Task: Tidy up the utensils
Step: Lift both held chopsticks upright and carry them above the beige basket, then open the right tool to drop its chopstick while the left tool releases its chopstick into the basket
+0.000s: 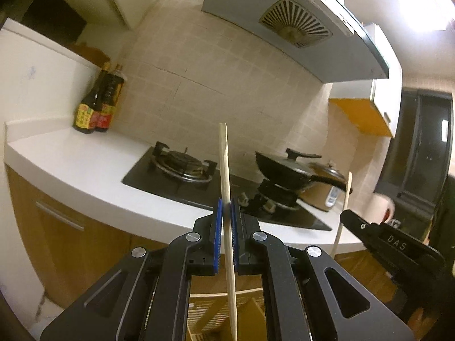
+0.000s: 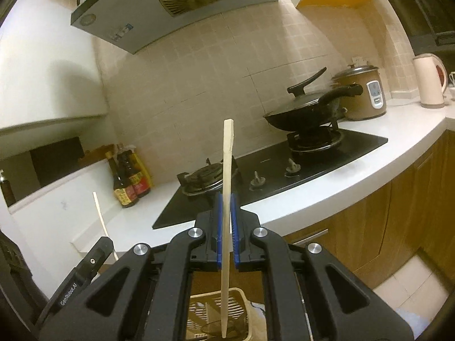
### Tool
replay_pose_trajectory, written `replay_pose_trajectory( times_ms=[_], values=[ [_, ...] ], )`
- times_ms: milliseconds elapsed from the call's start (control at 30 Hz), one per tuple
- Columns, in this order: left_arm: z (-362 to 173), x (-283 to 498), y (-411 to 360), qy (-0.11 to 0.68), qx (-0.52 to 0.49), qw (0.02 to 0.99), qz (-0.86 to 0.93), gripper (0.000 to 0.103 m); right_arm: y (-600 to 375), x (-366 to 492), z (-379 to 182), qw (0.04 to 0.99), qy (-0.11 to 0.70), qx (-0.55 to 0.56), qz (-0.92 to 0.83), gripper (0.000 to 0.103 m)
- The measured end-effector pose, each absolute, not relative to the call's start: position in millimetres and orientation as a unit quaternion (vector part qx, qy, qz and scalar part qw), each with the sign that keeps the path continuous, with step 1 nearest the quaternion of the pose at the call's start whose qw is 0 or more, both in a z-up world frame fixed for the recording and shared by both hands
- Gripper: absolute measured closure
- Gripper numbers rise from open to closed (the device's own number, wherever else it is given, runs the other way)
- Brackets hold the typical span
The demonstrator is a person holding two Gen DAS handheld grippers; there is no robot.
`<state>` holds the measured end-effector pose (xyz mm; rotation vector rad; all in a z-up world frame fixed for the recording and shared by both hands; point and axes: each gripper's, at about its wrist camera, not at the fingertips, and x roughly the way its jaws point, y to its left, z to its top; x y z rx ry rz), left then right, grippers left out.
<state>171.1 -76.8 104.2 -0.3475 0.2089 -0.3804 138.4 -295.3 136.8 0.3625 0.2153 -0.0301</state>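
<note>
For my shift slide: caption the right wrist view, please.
Right gripper shut on an upright wooden chopstick above a slotted basket, facing the stove and wok.

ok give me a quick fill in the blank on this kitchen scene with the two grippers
1. Each gripper, the left gripper and the right gripper, is shut on one wooden ____.
2. The lidded black wok sits on a burner of the gas ____.
3. Beside the rice cooker stands a pale electric ____.
4. The two dark sauce bottles stand on the white ____.

Missing words: chopstick; stove; kettle; countertop
</note>
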Motion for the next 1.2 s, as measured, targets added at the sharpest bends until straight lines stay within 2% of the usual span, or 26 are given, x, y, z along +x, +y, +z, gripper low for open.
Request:
replay_pose_trajectory(
  times_ms=[700, 1100, 1133, 1200],
  values=[
    [78.0, 152.0, -82.5, 0.078, -0.137, 0.973, -0.166, 0.098, -265.3, 97.7, 106.4, 0.994, 0.051, 0.082, -0.041, 0.099],
    [68.1, 143.4, -74.7, 0.096, -0.125, 0.970, -0.184, 0.098, -275.5, 77.7, 102.5, 0.991, 0.084, 0.104, -0.007, 0.098],
    [67.6, 144.1, -75.9, 0.098, -0.122, 0.971, -0.184, 0.098, -279.1, 83.8, 105.2, 0.989, 0.099, 0.110, 0.004, 0.097],
    [67.5, 146.0, -78.1, 0.101, -0.116, 0.971, -0.185, 0.098, -289.2, 103.8, 111.7, 0.980, 0.143, 0.130, 0.036, 0.087]
  ],
)
